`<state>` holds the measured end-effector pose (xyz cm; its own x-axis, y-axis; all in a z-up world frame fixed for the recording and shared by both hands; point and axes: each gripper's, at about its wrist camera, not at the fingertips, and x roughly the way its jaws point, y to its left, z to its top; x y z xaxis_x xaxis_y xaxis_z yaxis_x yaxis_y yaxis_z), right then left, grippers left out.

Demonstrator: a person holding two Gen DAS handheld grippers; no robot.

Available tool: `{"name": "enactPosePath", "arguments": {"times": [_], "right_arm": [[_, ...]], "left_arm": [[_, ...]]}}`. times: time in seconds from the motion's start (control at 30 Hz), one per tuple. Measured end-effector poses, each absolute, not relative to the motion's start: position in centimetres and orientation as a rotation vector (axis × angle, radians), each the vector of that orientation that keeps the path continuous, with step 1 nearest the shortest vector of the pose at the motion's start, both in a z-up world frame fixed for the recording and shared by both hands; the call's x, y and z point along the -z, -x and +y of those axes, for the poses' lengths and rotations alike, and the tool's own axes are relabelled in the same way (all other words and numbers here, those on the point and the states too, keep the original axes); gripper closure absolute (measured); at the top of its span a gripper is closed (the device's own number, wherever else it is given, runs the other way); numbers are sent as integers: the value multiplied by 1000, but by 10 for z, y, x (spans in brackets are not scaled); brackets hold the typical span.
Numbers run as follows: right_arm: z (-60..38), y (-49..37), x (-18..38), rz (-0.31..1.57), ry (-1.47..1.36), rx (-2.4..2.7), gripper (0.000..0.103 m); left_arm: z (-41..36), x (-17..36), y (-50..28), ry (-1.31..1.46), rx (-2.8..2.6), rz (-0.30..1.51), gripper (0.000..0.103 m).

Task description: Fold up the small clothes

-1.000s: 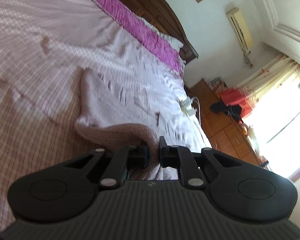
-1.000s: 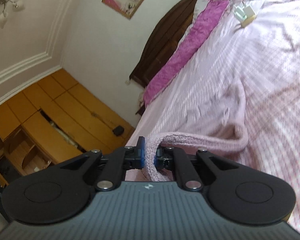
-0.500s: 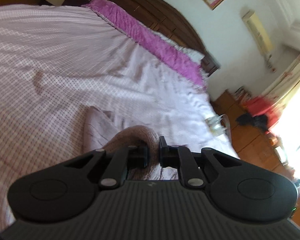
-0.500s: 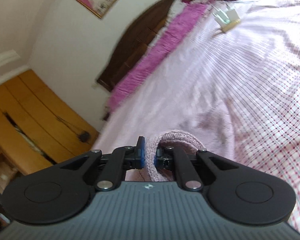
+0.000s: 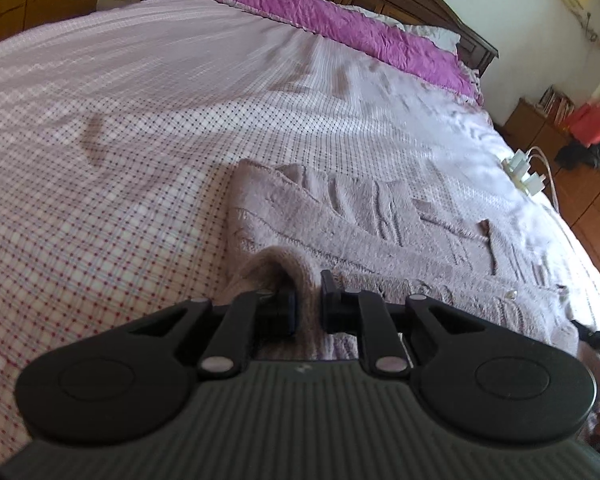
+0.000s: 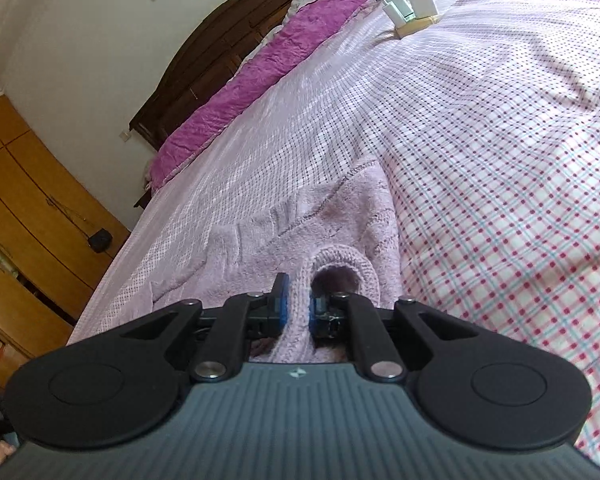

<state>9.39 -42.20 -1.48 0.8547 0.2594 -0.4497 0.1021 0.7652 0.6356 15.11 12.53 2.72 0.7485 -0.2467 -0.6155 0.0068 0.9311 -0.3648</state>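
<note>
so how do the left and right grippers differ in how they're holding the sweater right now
The left gripper has black fingers pinching a rolled knit edge of the pink sweater, near its button band. The right gripper has blue-padded fingers, and the fold it pinches loops into an open, cuff-like mouth. The left sits at the sweater's left side, the right at the side beside the bare checked bedsheet. Both are shut on the sweater, low over the bed.

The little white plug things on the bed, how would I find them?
Start at the dark wooden headboard and the purple pillow along it. Follow the checked bedsheet toward its far edge. There sit the white chargers, boxy and hard with thin cables, unlike the soft pink sweater.
</note>
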Motion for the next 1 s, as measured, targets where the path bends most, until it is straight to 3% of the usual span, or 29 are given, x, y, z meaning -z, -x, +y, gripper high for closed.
{"name": "enactPosePath", "arguments": {"times": [0.1, 0.27, 0.43, 0.63, 0.77, 1.0], "right_arm": [[-421, -84, 6, 545, -708, -83, 82], [-416, -58, -13, 529, -663, -75, 57], [-406, -29, -34, 512, -563, -64, 50], [-381, 9, -54, 473, -417, -39, 44], [-363, 31, -63, 448, -361, -38, 44], [-340, 49, -64, 464, -337, -62, 39]], "left_arm": [[123, -33, -148, 336, 135, 721, 87], [118, -48, -138, 288, 121, 722, 82], [113, -63, -121, 220, 80, 696, 65], [108, -79, -92, 147, 64, 660, 63], [106, -86, -72, 125, 56, 638, 53], [108, -88, -47, 158, 57, 637, 53]]}}
